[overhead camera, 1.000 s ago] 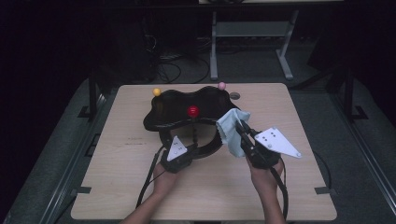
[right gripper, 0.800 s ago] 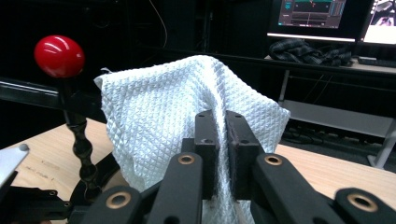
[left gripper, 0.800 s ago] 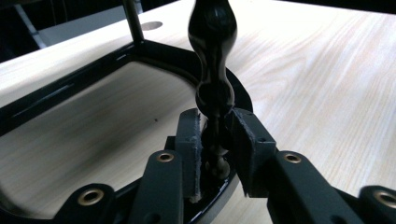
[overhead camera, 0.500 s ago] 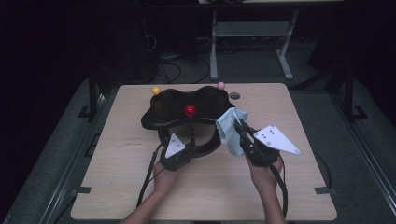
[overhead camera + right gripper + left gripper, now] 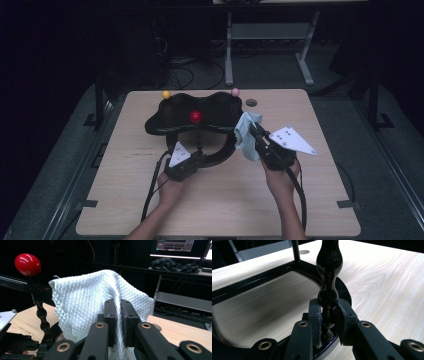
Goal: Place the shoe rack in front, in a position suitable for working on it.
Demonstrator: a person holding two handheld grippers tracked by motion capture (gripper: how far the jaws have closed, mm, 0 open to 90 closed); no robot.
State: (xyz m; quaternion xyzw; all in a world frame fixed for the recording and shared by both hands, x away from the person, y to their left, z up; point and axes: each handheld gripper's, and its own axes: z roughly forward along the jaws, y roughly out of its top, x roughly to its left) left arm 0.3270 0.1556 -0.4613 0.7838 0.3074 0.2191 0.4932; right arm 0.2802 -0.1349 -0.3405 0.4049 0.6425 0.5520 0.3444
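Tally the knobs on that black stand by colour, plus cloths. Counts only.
Red knob: 1
Yellow knob: 1
Pink knob: 1
White cloth: 1
Black stand: 1
Total: 5

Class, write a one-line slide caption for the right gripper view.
Right gripper pinches a white waffle-weave cloth beside a black stand's red knob.

Cloth [image 5: 246, 134] right of stand [image 5: 192, 125] on table [image 5: 125, 190]
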